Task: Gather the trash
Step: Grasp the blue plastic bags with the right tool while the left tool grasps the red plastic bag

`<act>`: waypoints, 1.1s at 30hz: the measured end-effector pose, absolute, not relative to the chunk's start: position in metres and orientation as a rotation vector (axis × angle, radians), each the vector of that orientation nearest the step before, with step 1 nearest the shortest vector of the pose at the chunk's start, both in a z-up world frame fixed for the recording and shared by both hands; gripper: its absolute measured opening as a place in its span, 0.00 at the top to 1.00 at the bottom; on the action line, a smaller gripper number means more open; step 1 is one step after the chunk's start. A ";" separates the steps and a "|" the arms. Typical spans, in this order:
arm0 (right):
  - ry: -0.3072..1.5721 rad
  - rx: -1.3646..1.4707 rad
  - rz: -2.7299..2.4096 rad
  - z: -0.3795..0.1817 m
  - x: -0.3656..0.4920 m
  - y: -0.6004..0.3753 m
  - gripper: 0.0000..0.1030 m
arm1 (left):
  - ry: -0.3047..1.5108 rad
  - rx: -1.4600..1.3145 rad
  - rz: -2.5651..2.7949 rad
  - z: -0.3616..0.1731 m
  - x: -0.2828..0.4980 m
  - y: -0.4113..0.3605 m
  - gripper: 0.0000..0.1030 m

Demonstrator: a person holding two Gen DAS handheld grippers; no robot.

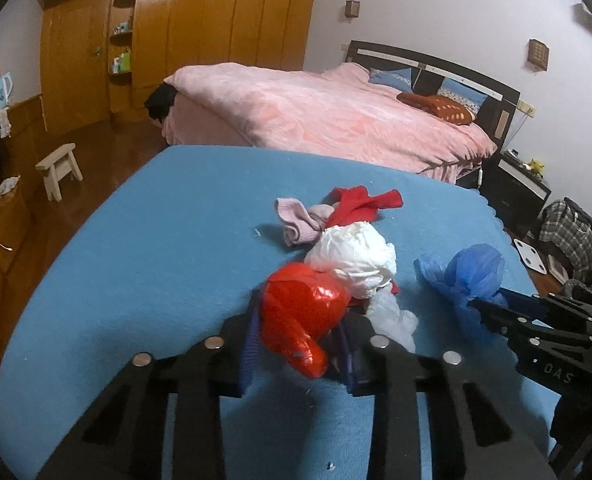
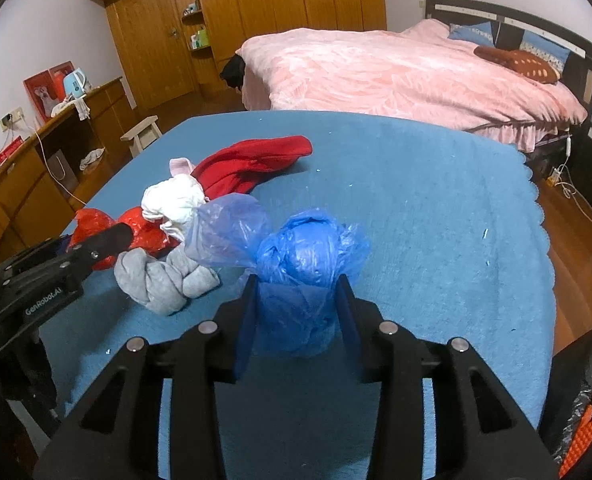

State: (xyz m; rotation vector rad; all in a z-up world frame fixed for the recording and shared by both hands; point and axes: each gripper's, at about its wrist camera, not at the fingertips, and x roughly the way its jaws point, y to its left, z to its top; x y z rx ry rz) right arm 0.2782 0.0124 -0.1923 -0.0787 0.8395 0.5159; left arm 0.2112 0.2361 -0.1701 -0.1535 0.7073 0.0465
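Note:
On the blue table point(image 1: 156, 248) lie bagged trash and clothes. My left gripper point(image 1: 299, 340) is shut on a red plastic bag point(image 1: 299, 312), which also shows in the right wrist view point(image 2: 144, 232). My right gripper point(image 2: 296, 312) is shut on a blue plastic bag point(image 2: 299, 264), seen at the right in the left wrist view point(image 1: 467, 272). A white crumpled bag point(image 1: 355, 256) lies between them. Behind it are a red garment point(image 2: 252, 160) and a pink sock point(image 1: 299, 220). A grey sock point(image 2: 164, 280) lies by the left gripper.
A bed with a pink cover point(image 1: 327, 112) stands beyond the table. Wooden wardrobes point(image 1: 200, 20) line the far wall. A small white stool point(image 1: 58, 168) stands on the wood floor at left. A low wooden cabinet point(image 2: 36, 168) runs along the left wall.

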 end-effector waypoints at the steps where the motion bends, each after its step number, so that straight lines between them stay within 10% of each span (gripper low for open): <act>1: 0.840 -0.081 0.516 -0.192 0.278 0.013 0.58 | 0.705 -0.148 0.051 -0.170 0.209 0.236 0.72; 13: 0.826 -0.078 0.507 -0.188 0.279 0.014 0.23 | 0.718 -0.152 0.115 -0.170 0.185 0.252 0.60; 16: 0.831 -0.075 0.510 -0.188 0.281 0.015 0.23 | 0.727 -0.164 0.115 -0.173 0.189 0.253 0.44; 23: 0.870 -0.058 0.523 -0.198 0.290 0.021 0.28 | 0.811 -0.204 0.091 -0.189 0.205 0.258 0.43; 33: 0.878 -0.040 0.550 -0.197 0.284 0.020 0.54 | 0.806 -0.213 0.063 -0.192 0.200 0.254 0.68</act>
